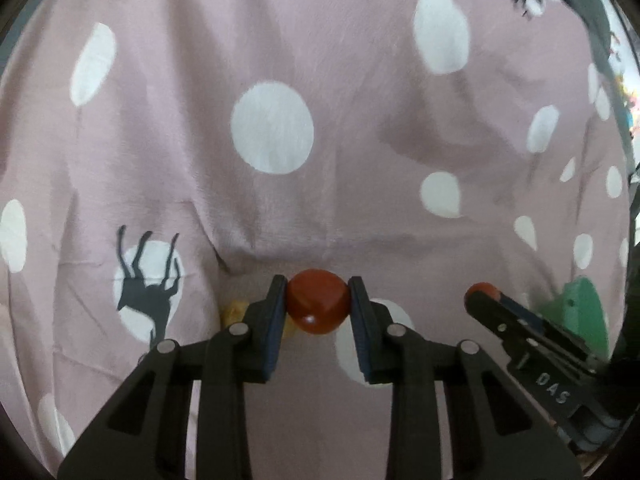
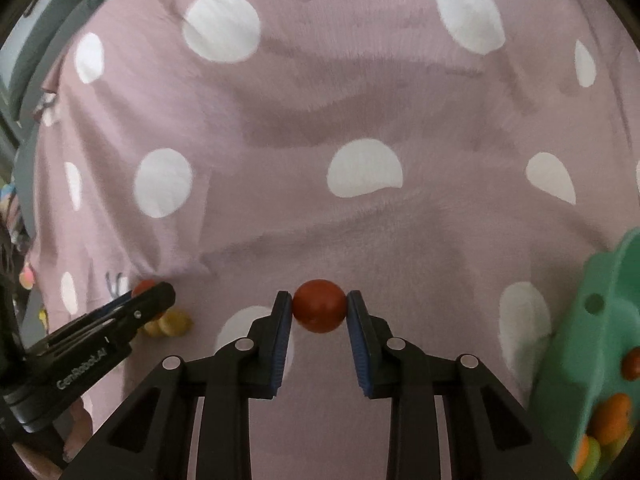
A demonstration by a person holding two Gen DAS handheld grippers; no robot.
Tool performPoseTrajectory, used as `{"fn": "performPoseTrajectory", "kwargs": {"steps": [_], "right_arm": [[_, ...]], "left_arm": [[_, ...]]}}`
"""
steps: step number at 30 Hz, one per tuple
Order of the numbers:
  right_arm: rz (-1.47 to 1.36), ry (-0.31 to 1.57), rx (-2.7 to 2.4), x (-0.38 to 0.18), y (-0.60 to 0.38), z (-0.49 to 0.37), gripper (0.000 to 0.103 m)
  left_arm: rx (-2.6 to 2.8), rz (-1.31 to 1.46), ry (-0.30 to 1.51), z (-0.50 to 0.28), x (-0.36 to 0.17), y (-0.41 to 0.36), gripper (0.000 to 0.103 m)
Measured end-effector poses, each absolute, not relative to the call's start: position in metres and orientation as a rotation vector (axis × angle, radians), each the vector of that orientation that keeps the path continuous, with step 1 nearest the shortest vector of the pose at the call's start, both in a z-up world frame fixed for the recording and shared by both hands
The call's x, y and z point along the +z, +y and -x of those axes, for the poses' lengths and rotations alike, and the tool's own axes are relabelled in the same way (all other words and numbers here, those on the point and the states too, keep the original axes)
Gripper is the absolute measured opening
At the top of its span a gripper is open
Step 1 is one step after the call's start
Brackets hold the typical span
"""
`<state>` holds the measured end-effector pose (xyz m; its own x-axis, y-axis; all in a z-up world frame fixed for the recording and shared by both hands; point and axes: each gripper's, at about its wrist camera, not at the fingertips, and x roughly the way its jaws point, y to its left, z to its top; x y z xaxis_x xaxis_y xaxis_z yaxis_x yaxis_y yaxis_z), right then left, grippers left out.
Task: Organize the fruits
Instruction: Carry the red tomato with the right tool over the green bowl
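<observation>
In the left wrist view my left gripper (image 1: 318, 285) is shut on a round dark-red fruit (image 1: 318, 308), held just above the pink spotted cloth (image 1: 344, 80). My right gripper (image 2: 319, 298) is likewise shut on a second red fruit (image 2: 319, 308) in the right wrist view. Each gripper shows in the other's view: the right gripper (image 1: 482, 294) with its red fruit peeking out at the tip, the left gripper (image 2: 158, 292) with its red fruit (image 2: 142, 286) partly hidden. A few small yellow fruits (image 2: 172, 322) lie on the cloth beneath the left gripper.
A green plastic basket (image 2: 592, 320) stands at the right edge, holding a red fruit (image 2: 632, 362) and orange and yellow-green ones (image 2: 612, 416). Its corner (image 1: 580, 308) also shows behind the right gripper. The cloth is wrinkled, with white dots and a black deer print (image 1: 146, 292).
</observation>
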<state>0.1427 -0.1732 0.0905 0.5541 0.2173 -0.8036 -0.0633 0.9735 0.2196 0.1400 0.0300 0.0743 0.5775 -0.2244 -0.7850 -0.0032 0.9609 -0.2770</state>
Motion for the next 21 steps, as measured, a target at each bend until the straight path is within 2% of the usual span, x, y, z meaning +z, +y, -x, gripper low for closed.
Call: {"fn": "performPoseTrajectory", "kwargs": {"steps": [9, 21], "right_arm": [[-0.145, 0.886, 0.170, 0.124, -0.191, -0.111, 0.030], [-0.117, 0.792, 0.155, 0.145, -0.208, -0.070, 0.030]], "left_arm": [[-0.180, 0.277, 0.856, -0.084, 0.115, 0.016, 0.030], [-0.266, 0.313, 0.815, -0.050, 0.123, 0.001, 0.030]]}}
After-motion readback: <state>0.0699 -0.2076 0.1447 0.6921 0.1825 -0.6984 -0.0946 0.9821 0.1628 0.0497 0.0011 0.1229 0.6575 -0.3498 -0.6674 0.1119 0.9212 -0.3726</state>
